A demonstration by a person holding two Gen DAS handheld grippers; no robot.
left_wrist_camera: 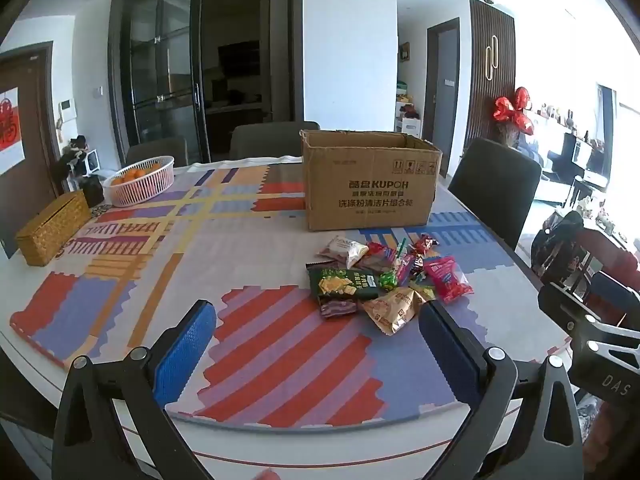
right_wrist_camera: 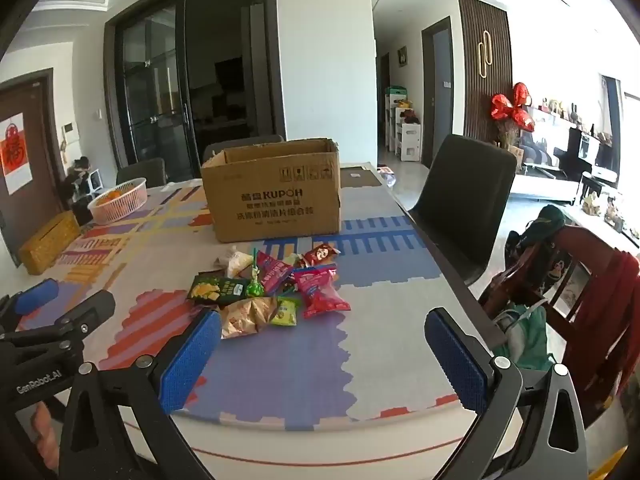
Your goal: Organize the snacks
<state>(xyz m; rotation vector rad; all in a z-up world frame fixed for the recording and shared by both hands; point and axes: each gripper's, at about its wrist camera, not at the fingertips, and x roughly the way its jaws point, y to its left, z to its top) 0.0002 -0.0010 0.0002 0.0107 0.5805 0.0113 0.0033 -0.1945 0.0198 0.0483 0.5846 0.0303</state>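
A pile of snack packets [left_wrist_camera: 384, 280] lies on the patterned table mat, in front of an open brown cardboard box [left_wrist_camera: 368, 180]. The pile holds a dark green cracker pack [left_wrist_camera: 344, 285], a gold bag [left_wrist_camera: 394, 308] and a pink pack [left_wrist_camera: 448, 278]. In the right wrist view the pile [right_wrist_camera: 272, 288] and the box [right_wrist_camera: 276, 192] show too. My left gripper [left_wrist_camera: 316, 320] is open and empty, near the table's front edge, short of the pile. My right gripper [right_wrist_camera: 324, 328] is open and empty, just in front of the pile.
A white basket of oranges [left_wrist_camera: 140, 180] and a woven tissue box [left_wrist_camera: 52, 228] stand at the table's far left. Dark chairs [right_wrist_camera: 464, 204] stand around the table. A red chair with bags and clothes [right_wrist_camera: 568, 280] is at the right.
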